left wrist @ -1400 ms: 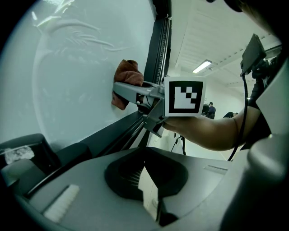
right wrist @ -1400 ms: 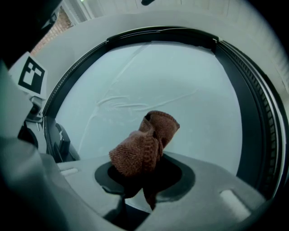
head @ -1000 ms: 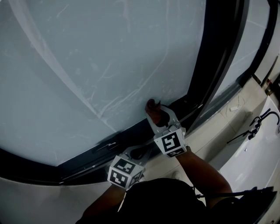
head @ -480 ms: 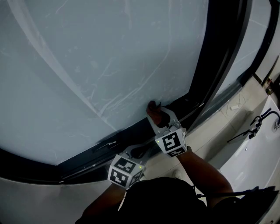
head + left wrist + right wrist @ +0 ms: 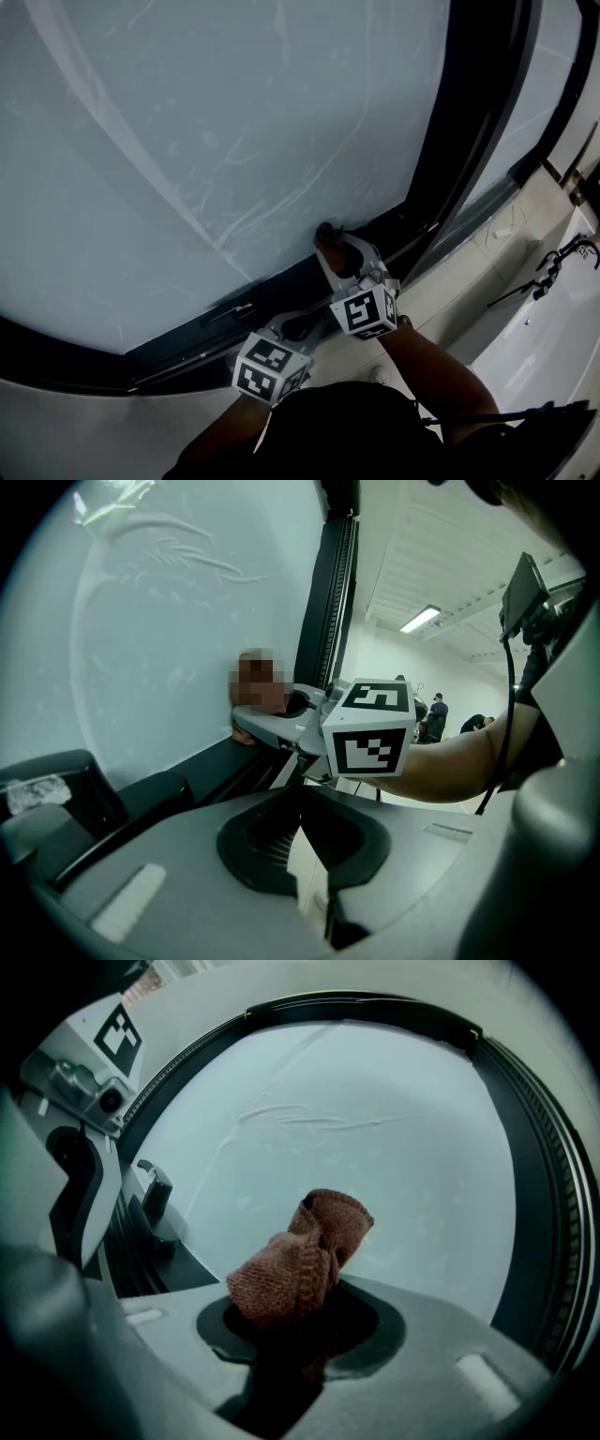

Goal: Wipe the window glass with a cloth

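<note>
- Over the last second almost nothing has changed – the right tool [image 5: 339, 255] has stayed low at the bottom edge of the window glass [image 5: 234, 122], edging only a touch along the dark frame [image 5: 281, 283].
- That tool is clamped on the brown cloth [image 5: 300, 1265], which bunches out past its tips and presses on the pane near the lower right corner.
- I read this as the stroke ending in the corner; most of the glass above looks unwiped, with pale streaks [image 5: 239, 217] across it.
- My left tool [image 5: 289, 328] hangs just below the frame, drawn nearly together with nothing in it – idle.
- A small dark latch [image 5: 157, 1191] sits on the frame to the cloth's left, so a sideways pass along the bottom could catch on it.
- The upright frame bar [image 5: 469, 141] stands right beside the cloth and limits travel that way.
- Behind, the pale sill [image 5: 459, 281] and a dark tap-like fitting [image 5: 562, 255] are well apart from the work.
</note>
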The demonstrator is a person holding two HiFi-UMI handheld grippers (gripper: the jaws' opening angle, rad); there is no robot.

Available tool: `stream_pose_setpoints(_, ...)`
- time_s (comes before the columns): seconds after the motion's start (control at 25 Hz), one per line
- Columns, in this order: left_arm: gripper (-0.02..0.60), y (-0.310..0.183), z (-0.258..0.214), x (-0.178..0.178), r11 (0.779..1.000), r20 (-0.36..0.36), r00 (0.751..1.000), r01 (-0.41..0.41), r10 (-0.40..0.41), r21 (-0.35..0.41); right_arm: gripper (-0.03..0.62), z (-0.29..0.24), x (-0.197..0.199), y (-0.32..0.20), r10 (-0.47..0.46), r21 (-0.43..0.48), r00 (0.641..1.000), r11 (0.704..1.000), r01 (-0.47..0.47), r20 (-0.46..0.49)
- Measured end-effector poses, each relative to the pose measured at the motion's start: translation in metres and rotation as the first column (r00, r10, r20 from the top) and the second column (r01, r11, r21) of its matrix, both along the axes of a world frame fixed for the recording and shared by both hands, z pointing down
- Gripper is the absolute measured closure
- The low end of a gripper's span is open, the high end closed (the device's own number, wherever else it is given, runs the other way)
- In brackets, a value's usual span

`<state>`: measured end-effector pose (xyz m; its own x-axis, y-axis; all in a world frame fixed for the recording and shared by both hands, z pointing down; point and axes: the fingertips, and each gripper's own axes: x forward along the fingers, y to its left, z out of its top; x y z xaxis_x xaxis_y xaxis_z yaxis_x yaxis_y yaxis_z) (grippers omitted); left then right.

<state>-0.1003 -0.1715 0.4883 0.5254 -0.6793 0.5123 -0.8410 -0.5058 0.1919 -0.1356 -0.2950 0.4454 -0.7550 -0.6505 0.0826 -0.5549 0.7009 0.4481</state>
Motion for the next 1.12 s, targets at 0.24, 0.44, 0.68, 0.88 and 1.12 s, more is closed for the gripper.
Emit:
stream_pose_setpoints(0.24,0.565,0.004,-0.001,-0.002,1.000,-0.003,1.000,0.006,-0.006,0.006,0.485,0.003,0.001,-0.001,0.004,-0.026,1.000,1.000,-0.004,-0.012)
stream_pose_setpoints(0.44,0.565,0.007,-0.003,-0.004,1.000,-0.004,1.000,0.009,-0.009,0.014,0.485,-0.003,0.000,0.004,-0.014,-0.163,1.000,0.987,0.011,-0.019)
stream_pose_setpoints(0.68,0.565,0.013,-0.004,-0.008,1.000,-0.008,1.000,0.017,-0.017,0.006,0.485,-0.103,-0.012,0.045,-0.106,-0.036,0.977,0.993,0.114,0.185)
stream_pose_setpoints(0.88,0.565,0.014,-0.007,-0.015,0.999,-0.006,0.999,0.032,-0.031,0.023,0.485,-0.199,-0.028,0.071,-0.221,0.115,0.930,0.974,0.195,0.294)
stream_pose_setpoints(1.12,0.565,0.019,-0.010,-0.023,0.998,-0.014,0.999,0.052,-0.052,0.031,0.485,-0.269,-0.041,0.074,-0.252,0.249,0.913,0.953,0.175,0.321)
